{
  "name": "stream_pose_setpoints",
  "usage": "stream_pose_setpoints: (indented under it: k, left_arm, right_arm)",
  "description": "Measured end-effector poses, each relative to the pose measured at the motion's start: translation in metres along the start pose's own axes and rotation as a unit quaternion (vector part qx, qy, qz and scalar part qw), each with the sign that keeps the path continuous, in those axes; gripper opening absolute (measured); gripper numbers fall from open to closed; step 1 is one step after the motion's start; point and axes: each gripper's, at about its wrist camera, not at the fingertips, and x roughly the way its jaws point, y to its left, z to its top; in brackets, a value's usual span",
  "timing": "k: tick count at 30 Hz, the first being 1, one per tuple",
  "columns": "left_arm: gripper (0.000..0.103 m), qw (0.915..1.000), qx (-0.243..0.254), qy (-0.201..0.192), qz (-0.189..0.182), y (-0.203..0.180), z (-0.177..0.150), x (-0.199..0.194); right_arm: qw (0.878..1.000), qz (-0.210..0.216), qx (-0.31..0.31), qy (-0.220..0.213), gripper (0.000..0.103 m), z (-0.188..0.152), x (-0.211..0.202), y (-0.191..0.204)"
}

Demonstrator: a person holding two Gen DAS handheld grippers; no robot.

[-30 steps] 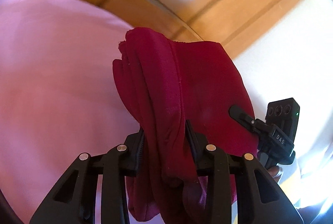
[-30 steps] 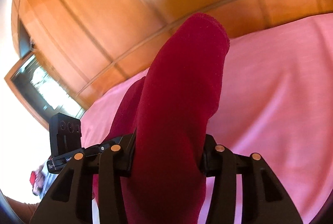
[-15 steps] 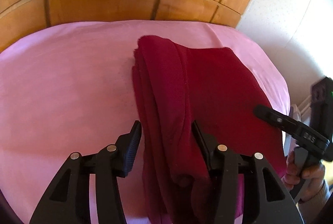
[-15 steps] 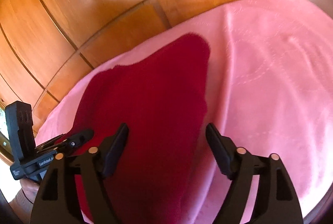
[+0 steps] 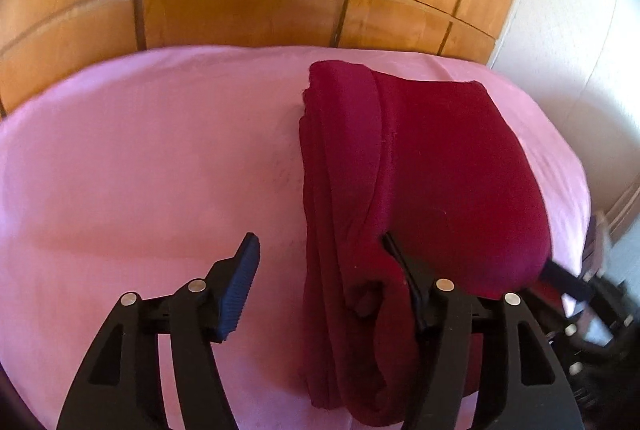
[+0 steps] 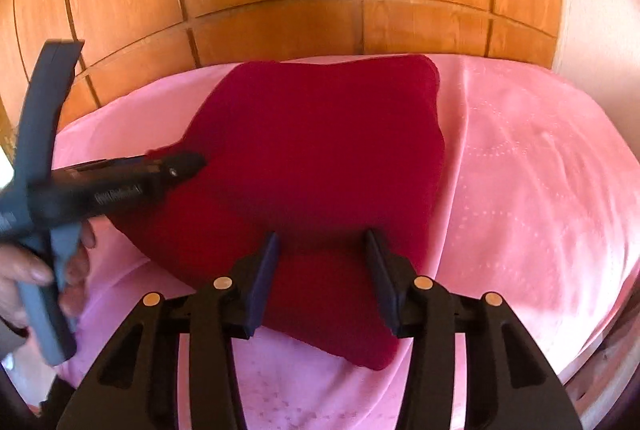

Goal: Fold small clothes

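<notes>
Right wrist alone shows left claw (image 6: 188,166) touching garment (image 6: 312,166).

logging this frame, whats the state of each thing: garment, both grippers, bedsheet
red garment: folded, lying flat on the bed
left gripper: open, garment edge between its fingers, not clamped
right gripper: open, over the garment's near edge
pink bedsheet: spread out, faint creases
</notes>
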Motion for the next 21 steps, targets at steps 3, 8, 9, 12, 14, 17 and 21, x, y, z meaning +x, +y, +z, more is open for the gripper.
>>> stream_pose_setpoints:
  k: [3,8,9,12,14,17,21]
  left_arm:
    - [0.063,0.9999,0.010,-0.009,0.010,-0.006,0.003,-0.016]
    - [0.063,0.9977,0.039,-0.046,0.031,-0.016,-0.001,-0.040]
    - [0.063,0.9978,0.040,-0.041,0.034,-0.015,-0.002,-0.037]
    - [0.063,0.9990,0.029,-0.014,0.031,-0.010,-0.006,-0.024]
    - [0.063,0.9997,0.013,-0.004,0.020,-0.004,-0.008,-0.017]
    - [0.063,0.9999,0.004,-0.001,0.015,-0.004,-0.008,-0.014]
    - [0.063,0.9999,0.006,-0.001,0.013,-0.005,-0.006,-0.013]
  right_arm:
    - [0.999,0.023,0.024,0.010,0.048,0.006,-0.005,-0.008]
    - [0.997,0.054,0.060,-0.018,0.055,0.036,-0.032,-0.028]
    - [0.996,0.056,0.068,-0.024,0.060,0.044,-0.035,-0.030]
    - [0.994,0.054,0.090,-0.033,0.065,0.078,-0.022,-0.043]
    - [0.994,0.052,0.093,-0.016,0.066,0.095,-0.001,-0.048]
    - [0.997,0.026,0.069,0.035,0.065,0.107,0.041,-0.045]
    - [0.997,-0.012,0.023,0.071,0.071,0.091,0.073,-0.034]
